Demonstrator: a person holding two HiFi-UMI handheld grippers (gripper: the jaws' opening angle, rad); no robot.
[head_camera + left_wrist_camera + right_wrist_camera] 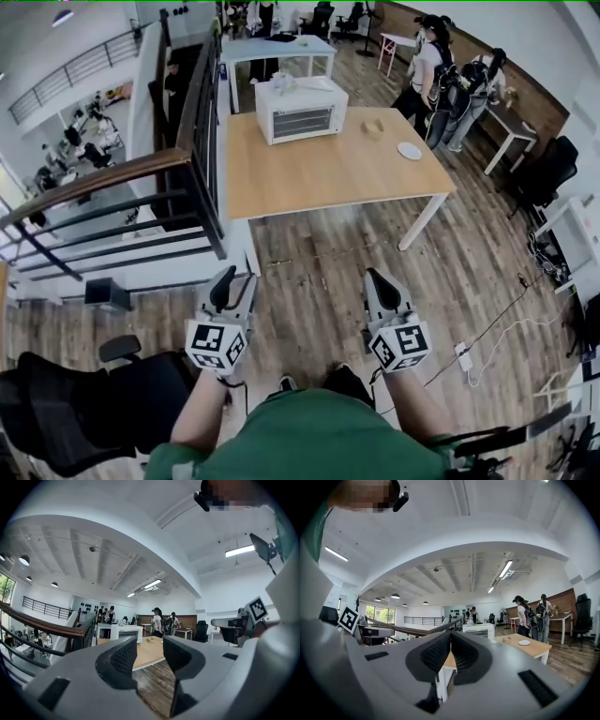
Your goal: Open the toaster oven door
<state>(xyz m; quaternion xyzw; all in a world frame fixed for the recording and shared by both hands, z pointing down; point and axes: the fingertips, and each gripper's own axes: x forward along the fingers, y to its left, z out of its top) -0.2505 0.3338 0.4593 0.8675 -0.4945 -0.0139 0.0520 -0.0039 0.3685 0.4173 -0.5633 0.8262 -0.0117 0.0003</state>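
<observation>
The white toaster oven (300,111) stands at the far end of a wooden table (328,178), its glass door shut. It also shows small and distant in the left gripper view, toaster oven (129,632), and in the right gripper view, toaster oven (480,631). Both grippers are held close to my body, well short of the table, over the wood floor. My left gripper (234,278) is open, with a clear gap between its pads and nothing in it (150,656). My right gripper (378,279) is shut and empty, its pads meeting (450,641).
A white plate (410,150) and a small wooden box (373,127) lie on the table's right side. A dark railing (141,187) runs along the left. A black chair (84,403) sits at my left. People (441,80) stand beyond the table. A cable and power strip (463,356) lie on the floor at right.
</observation>
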